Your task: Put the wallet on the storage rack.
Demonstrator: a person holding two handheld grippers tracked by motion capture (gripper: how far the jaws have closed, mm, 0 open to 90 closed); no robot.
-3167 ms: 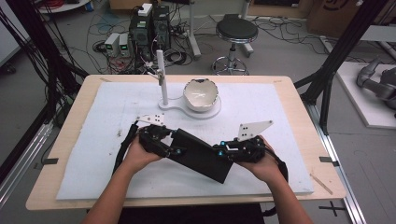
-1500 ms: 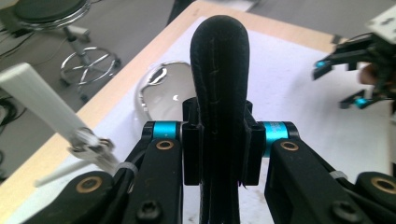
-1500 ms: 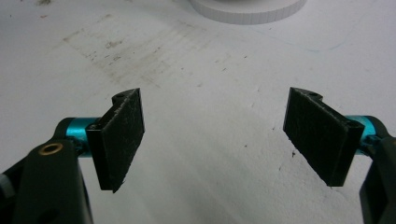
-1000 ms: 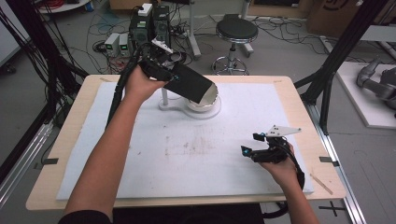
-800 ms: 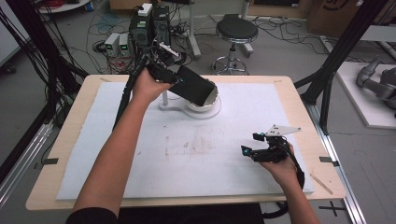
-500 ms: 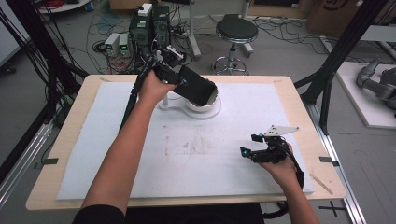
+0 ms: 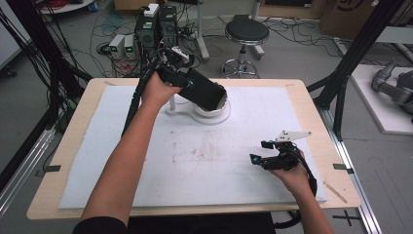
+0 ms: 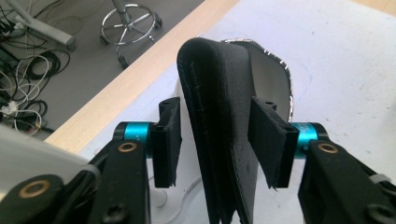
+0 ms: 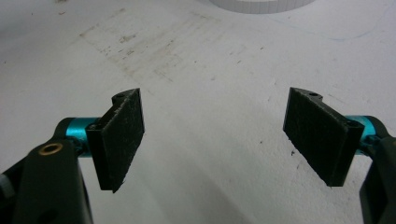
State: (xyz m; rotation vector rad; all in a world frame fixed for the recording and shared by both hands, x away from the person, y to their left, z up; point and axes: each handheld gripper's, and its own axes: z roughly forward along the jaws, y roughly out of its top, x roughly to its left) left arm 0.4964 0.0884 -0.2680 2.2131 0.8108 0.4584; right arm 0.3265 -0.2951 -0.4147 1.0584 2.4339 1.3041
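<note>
A: Two changes worth noting, or just one?

B: Two. Began with the larger, the black folded case. Lay flat on the white mat of the bench a few seconds back, gripped at both ends. Leaned tilted now at the far side, lower end dipped into the white bowl on its stand.

A: And the smaller?

B: Concerned the left gripper. Had just been opening its jaws, with the case between them. Showed a clear gap at one pad; sat close beside the black material at the other, yet seemed to press no more. Counted as let go, or very nearly.

A: Meant what for the job?

B: Looked like the drop-off into the bowl, judged almost done. Called only for a wider spread and a clean pull back, without dragging the case out or tipping the bowl.

A: And the right gripper?

B: Stood wide open and empty, low over the mat at the near right, well apart from the bowl. Kept still meanwhile.
</note>
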